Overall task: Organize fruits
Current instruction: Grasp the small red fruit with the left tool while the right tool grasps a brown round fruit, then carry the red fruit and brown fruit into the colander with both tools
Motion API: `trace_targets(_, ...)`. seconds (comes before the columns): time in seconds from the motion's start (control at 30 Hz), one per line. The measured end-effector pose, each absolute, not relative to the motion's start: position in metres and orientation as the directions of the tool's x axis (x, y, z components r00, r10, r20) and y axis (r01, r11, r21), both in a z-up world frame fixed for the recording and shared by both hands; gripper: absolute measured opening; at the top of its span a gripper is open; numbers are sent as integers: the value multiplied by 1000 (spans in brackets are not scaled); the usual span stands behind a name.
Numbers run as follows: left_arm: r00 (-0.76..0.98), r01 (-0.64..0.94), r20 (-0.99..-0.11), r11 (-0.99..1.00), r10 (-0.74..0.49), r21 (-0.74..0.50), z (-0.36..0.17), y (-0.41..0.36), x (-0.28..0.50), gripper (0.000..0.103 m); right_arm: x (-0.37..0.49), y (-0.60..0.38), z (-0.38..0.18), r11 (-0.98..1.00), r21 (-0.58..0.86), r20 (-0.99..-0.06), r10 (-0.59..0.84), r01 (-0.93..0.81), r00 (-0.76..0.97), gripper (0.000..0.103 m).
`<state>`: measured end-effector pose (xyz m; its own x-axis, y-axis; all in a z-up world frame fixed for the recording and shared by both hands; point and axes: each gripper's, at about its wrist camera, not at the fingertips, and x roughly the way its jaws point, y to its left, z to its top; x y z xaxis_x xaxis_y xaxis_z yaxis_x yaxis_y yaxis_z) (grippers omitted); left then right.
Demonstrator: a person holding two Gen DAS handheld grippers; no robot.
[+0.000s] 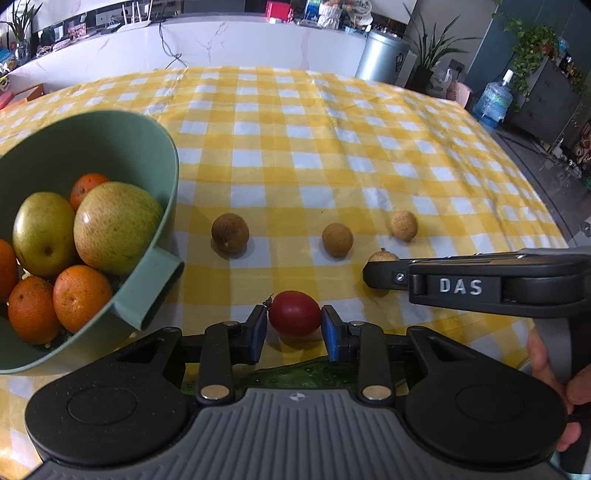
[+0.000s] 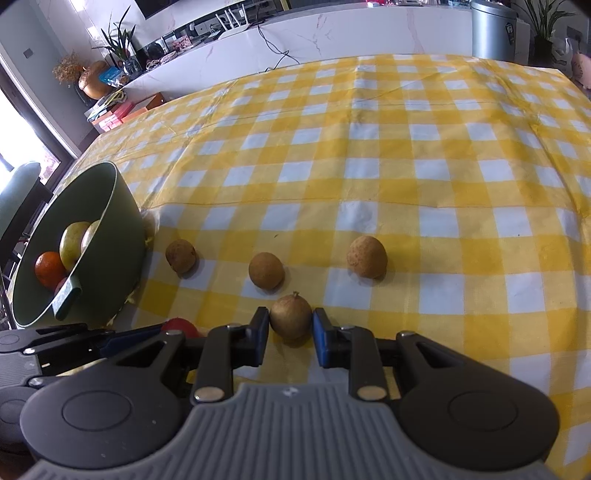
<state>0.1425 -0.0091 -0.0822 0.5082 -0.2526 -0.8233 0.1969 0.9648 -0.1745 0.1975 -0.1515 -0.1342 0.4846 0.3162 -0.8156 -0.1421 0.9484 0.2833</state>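
A red cherry tomato [image 1: 294, 313] lies on the yellow checked cloth between the blue pads of my left gripper [image 1: 294, 328]; the pads stand close on both sides, and contact is unclear. My right gripper [image 2: 287, 326] brackets a brown longan [image 2: 290, 319] the same way. Three more longans lie in a row beyond: one [image 2: 180, 256], another [image 2: 266, 270], a third [image 2: 366, 256]. The green bowl [image 1: 168, 155] at the left holds oranges [image 1: 82, 297] and two green-yellow fruits [image 1: 116, 227]. The right gripper shows side-on in the left wrist view [image 1: 384, 276].
A green cucumber [image 1: 295, 374] lies partly hidden under my left gripper. The bowl has a handle [image 1: 162, 291] pointing toward me. The table's right edge [image 1: 535, 192] drops to the floor. A white counter [image 2: 332, 33] stands behind the table.
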Motion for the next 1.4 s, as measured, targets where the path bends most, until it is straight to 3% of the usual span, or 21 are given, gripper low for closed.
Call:
trace_targets(0.4,578,196,-756,952,-306,-235,-27,12,119,35,170,-155,-102,942,279,-718,334,-187,611,22)
trace_targets(0.67,627,92,-736,962,-256,-256,-4,57,114,35,154,-126,-74,907,300,-658,421,-295,624,22)
trace_targets(0.8,619,29,-736,945,-273,-325,-2,85,119,35,151,-99,-58,884,279,-641,462,-374,614,22)
trace_targets(1.4,571,-167,-775,885,-272,-434,-41,163,138,35,173,3,-56,781,138,-697,514,-609,500,22)
